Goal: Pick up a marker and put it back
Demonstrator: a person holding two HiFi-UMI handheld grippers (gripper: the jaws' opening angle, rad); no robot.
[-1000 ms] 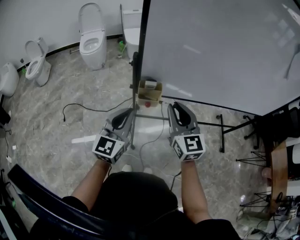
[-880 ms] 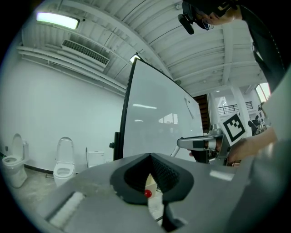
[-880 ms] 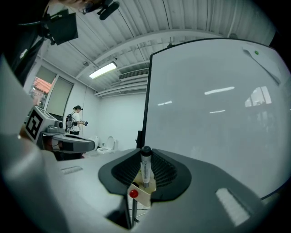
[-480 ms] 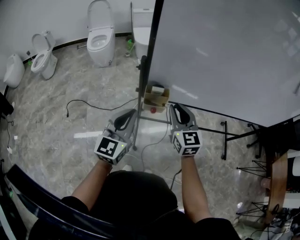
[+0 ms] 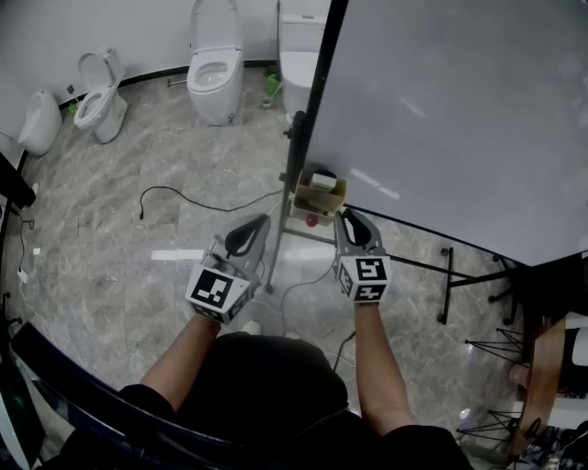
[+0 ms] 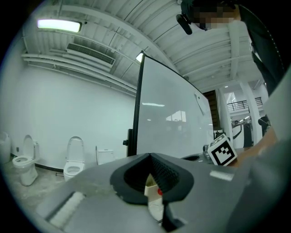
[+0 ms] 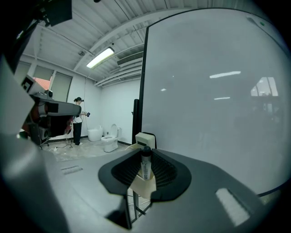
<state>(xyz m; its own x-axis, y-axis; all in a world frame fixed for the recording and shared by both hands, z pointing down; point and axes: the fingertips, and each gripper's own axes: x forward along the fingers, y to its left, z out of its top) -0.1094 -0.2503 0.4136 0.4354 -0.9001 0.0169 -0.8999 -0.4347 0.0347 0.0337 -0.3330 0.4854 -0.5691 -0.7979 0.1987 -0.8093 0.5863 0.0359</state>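
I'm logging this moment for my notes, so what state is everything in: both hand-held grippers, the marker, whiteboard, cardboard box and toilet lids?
right hand-held gripper: shut on the marker
marker: upright, held between those jaws
left hand-held gripper: jaws slightly apart, empty
whiteboard: blank
cardboard box: open-topped
toilet lids: raised

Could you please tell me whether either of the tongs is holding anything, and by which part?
The right tongs grip an upright marker by its barrel, below the black cap; the left tongs hold nothing.
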